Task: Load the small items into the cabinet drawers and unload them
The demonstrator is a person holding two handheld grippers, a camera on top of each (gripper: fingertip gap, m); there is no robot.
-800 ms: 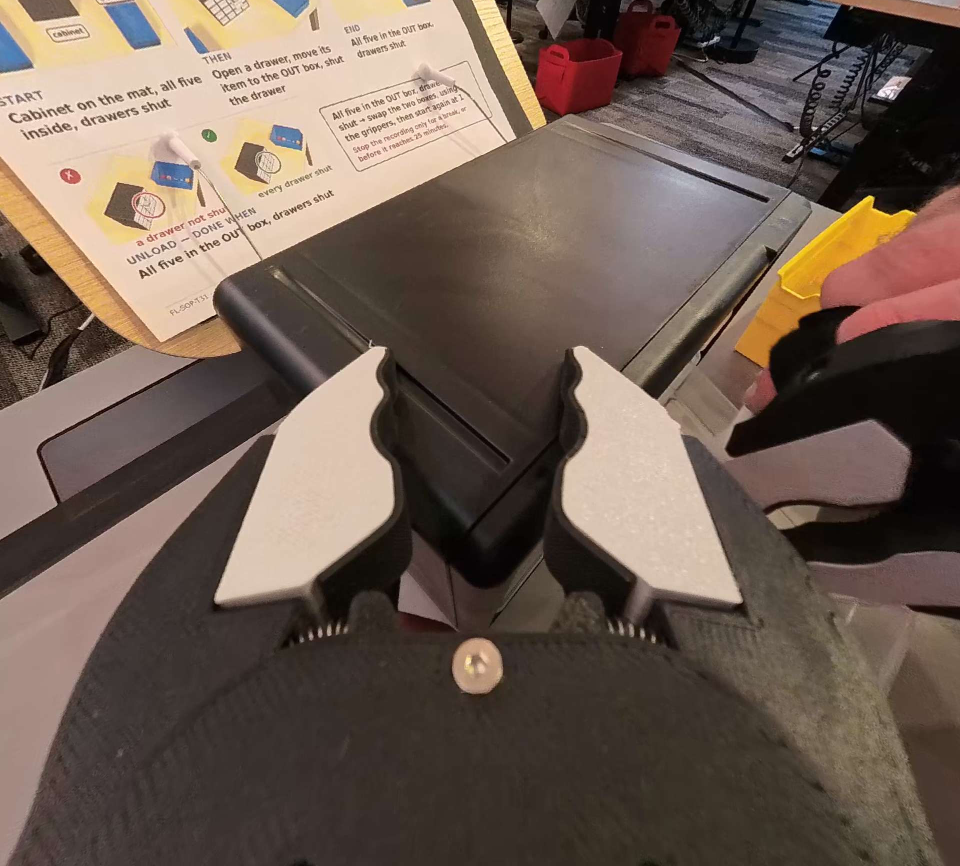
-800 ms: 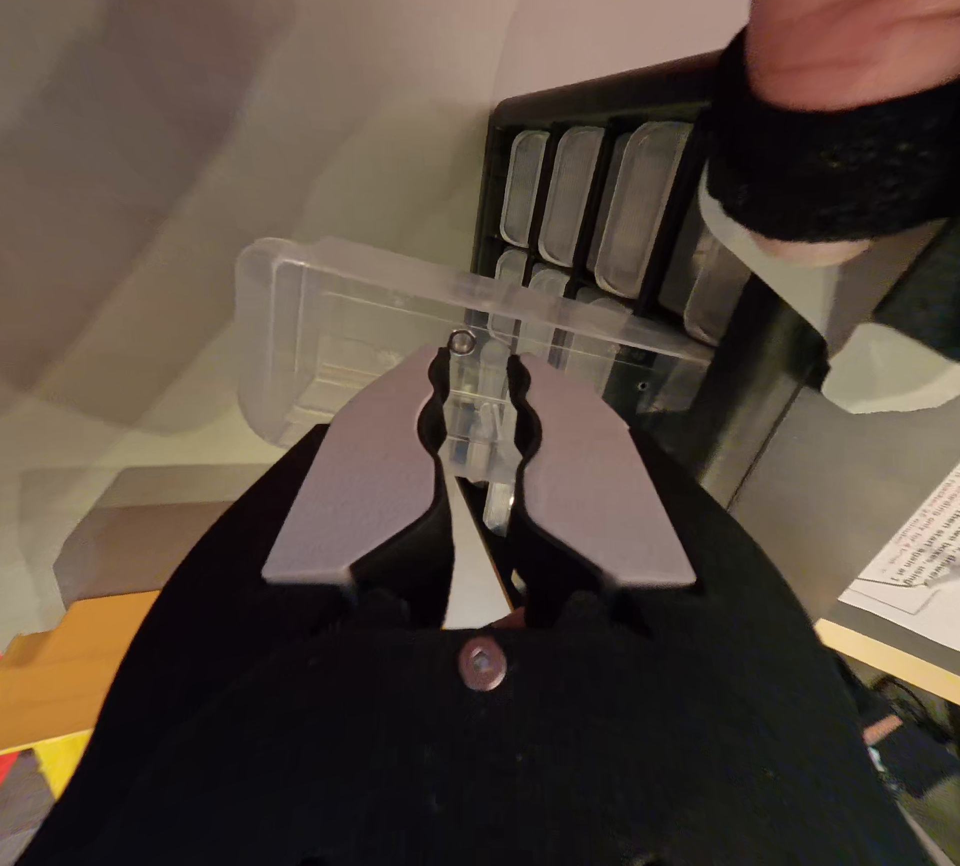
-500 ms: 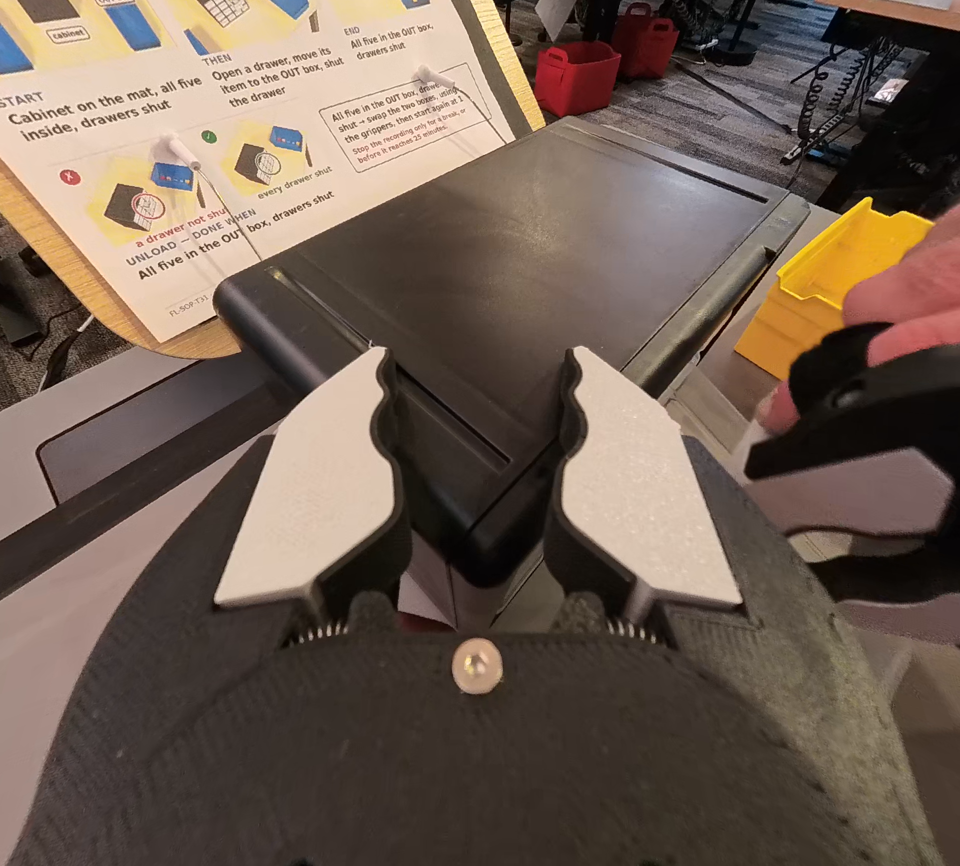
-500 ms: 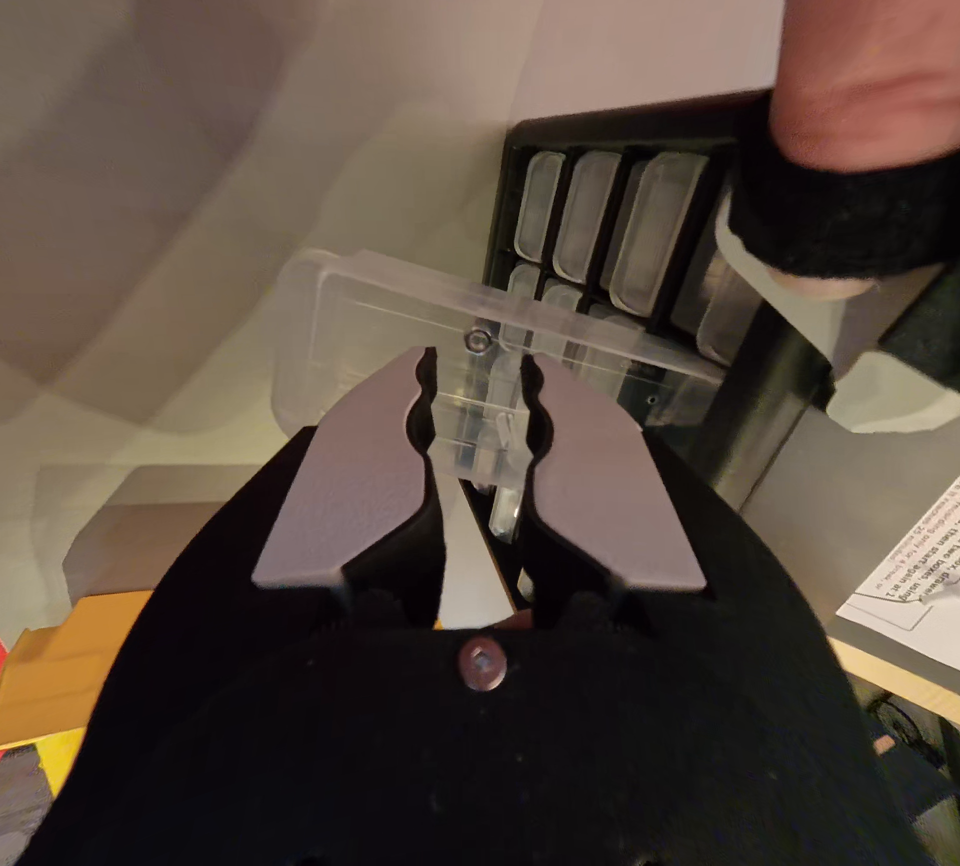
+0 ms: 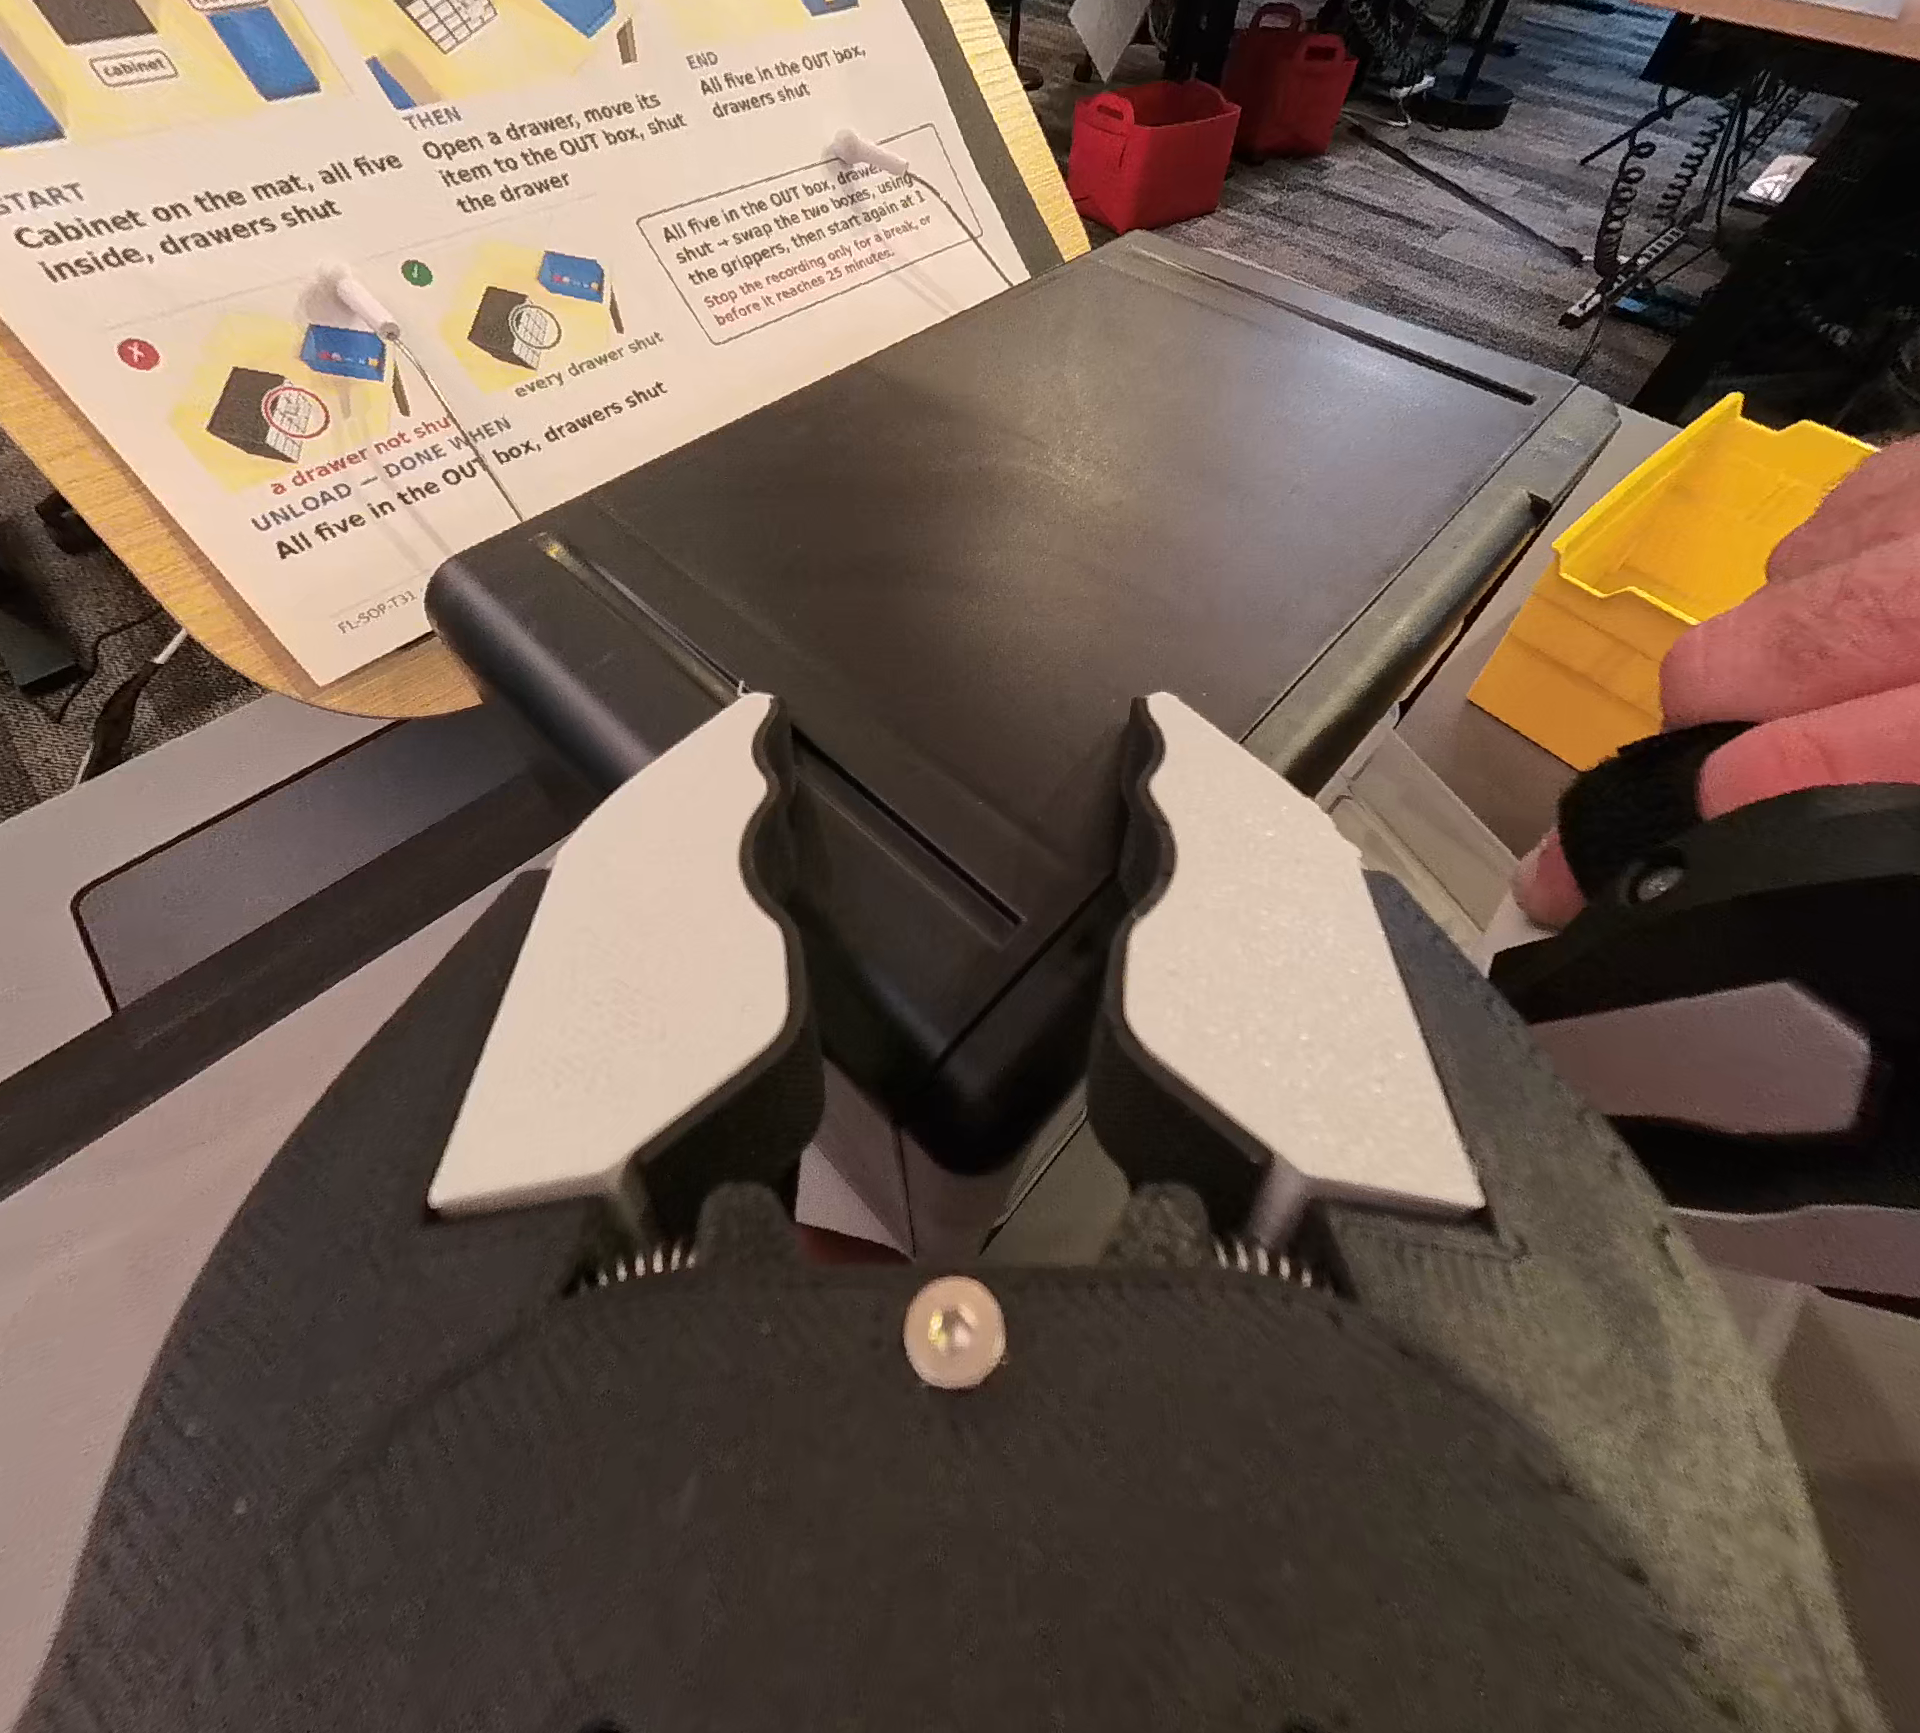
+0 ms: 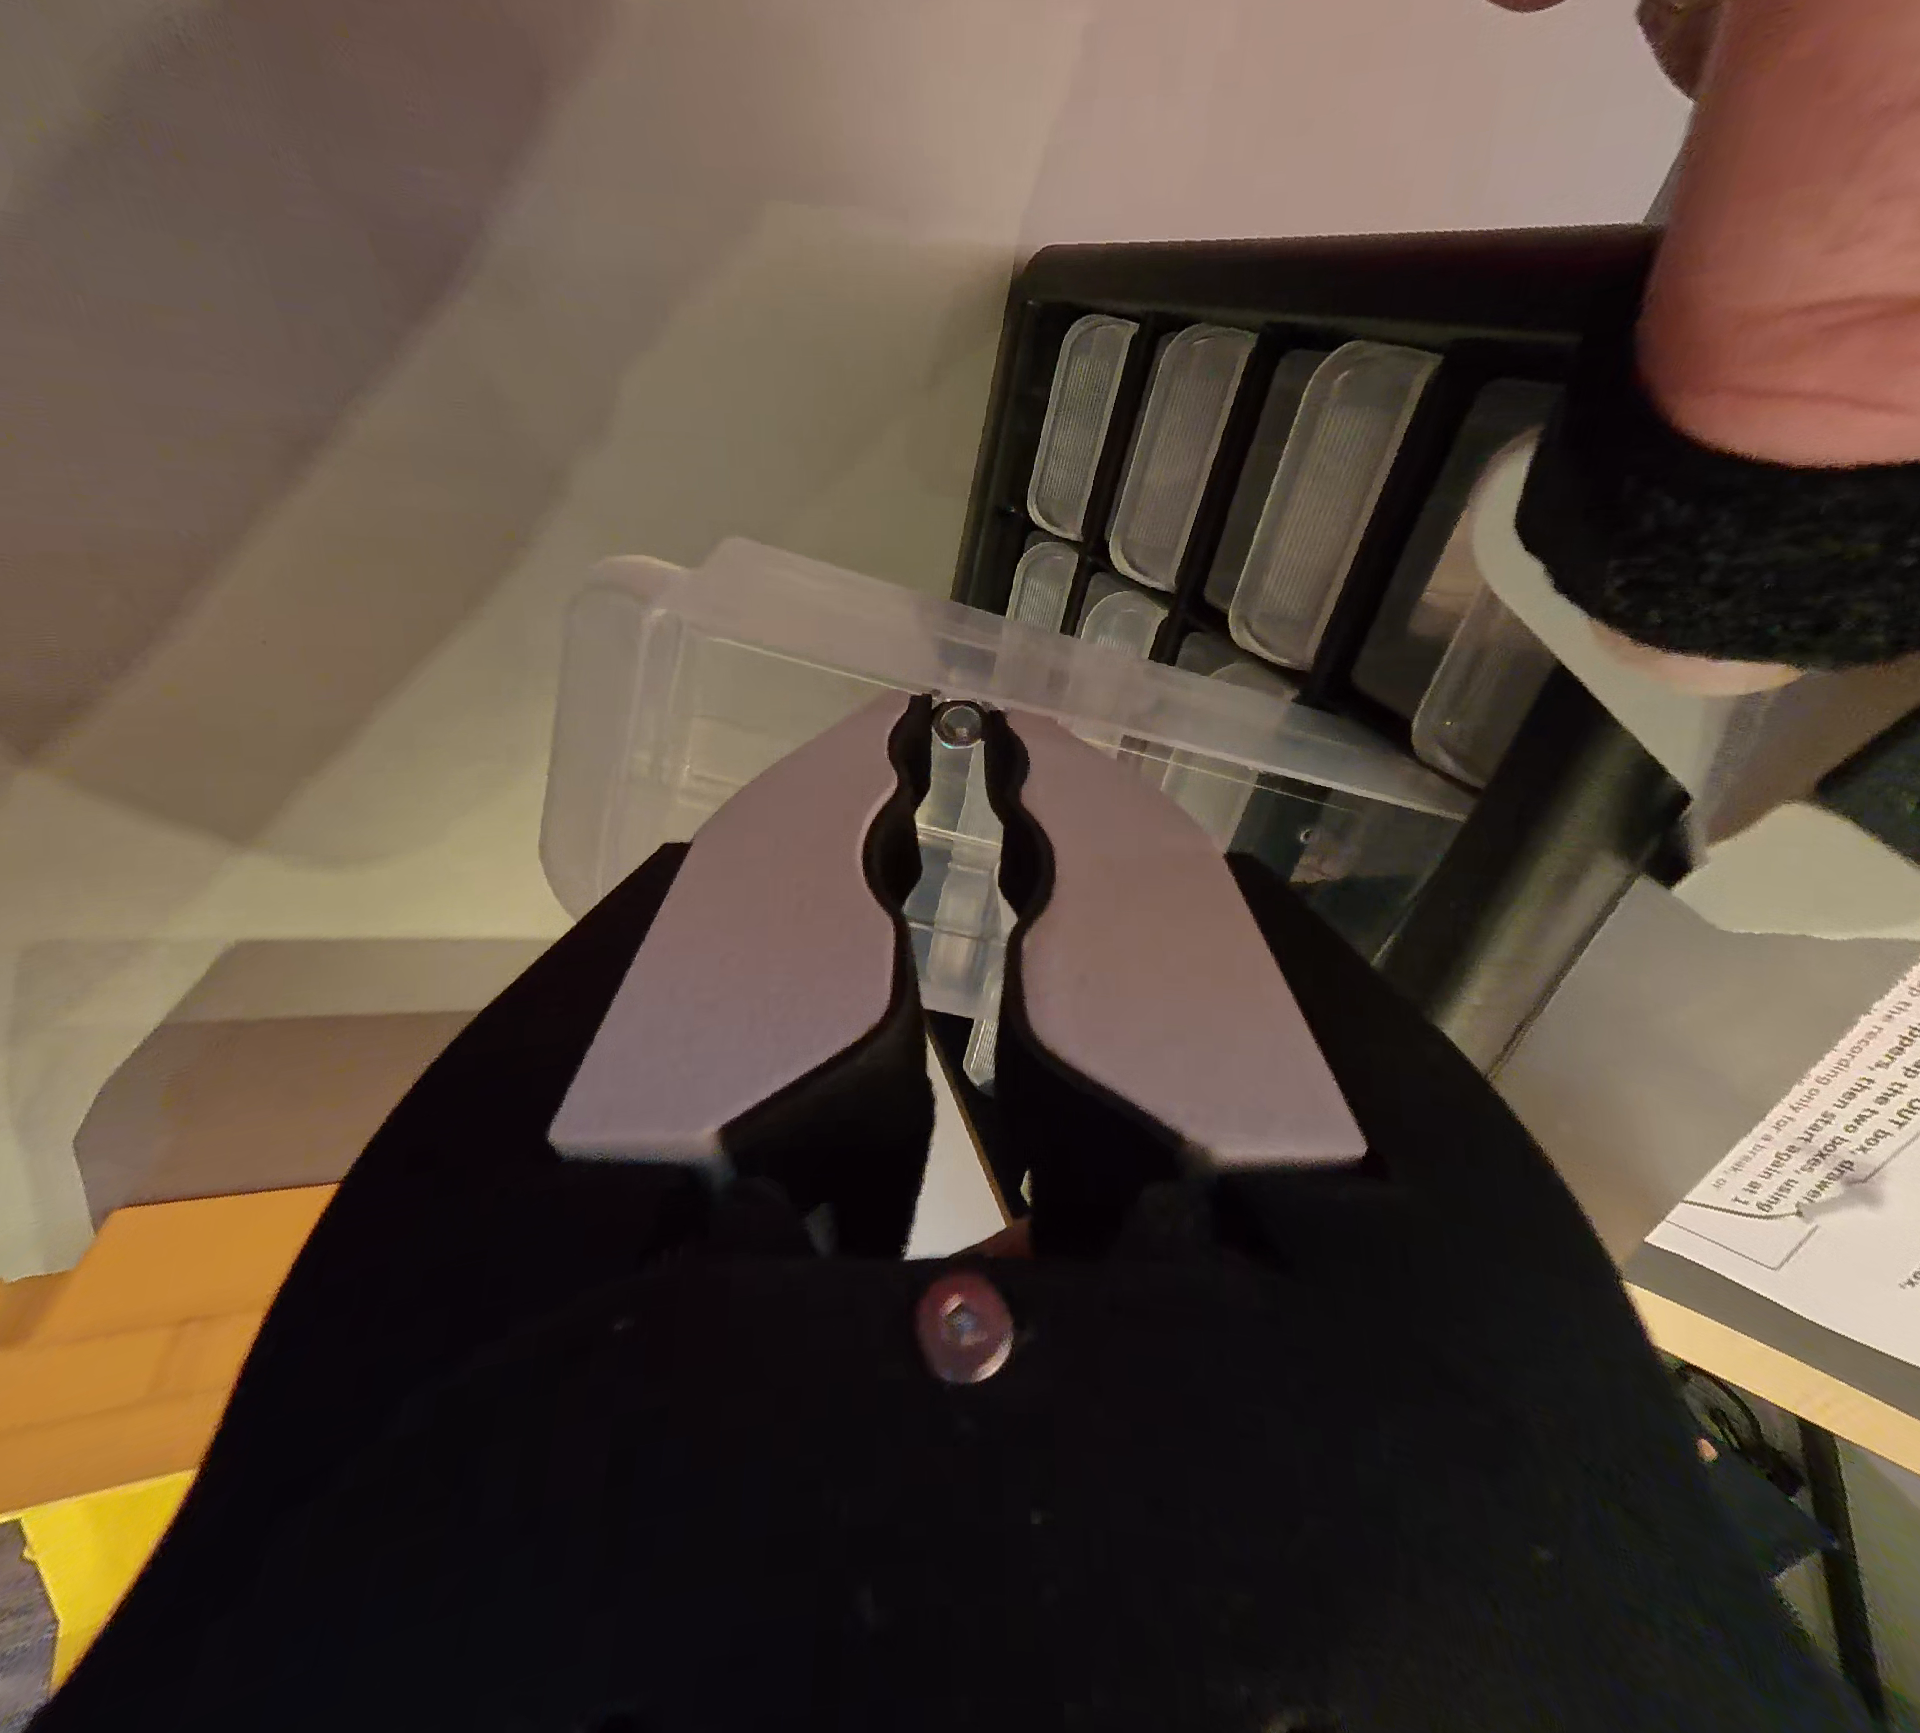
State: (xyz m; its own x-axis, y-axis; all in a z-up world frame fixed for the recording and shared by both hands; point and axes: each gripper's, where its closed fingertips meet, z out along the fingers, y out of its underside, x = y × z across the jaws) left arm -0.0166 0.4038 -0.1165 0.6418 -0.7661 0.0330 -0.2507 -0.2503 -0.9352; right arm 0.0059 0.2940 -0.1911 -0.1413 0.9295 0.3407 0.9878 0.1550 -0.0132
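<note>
The black cabinet (image 5: 1039,488) fills the middle of the left wrist view, seen from above. My left gripper (image 5: 956,717) is open, its fingers on either side of the cabinet's near corner. In the right wrist view the cabinet's front (image 6: 1247,270) shows rows of shut clear drawers (image 6: 1174,436). One clear drawer (image 6: 727,707) is pulled out and looks empty. My right gripper (image 6: 956,733) is shut on that drawer's handle. The right gripper also shows at the right edge of the left wrist view (image 5: 1714,1008), held by a hand.
An instruction sheet on a wooden board (image 5: 416,177) leans behind the cabinet. A yellow bin (image 5: 1662,561) stands to the cabinet's right. Red baskets (image 5: 1148,145) and other desks lie farther back. The hand holding the left gripper (image 6: 1766,125) is above the cabinet.
My right gripper's jaws widened a little half a second ago and have closed again on the drawer handle. The right gripper shifted slightly. The left gripper has not moved.
</note>
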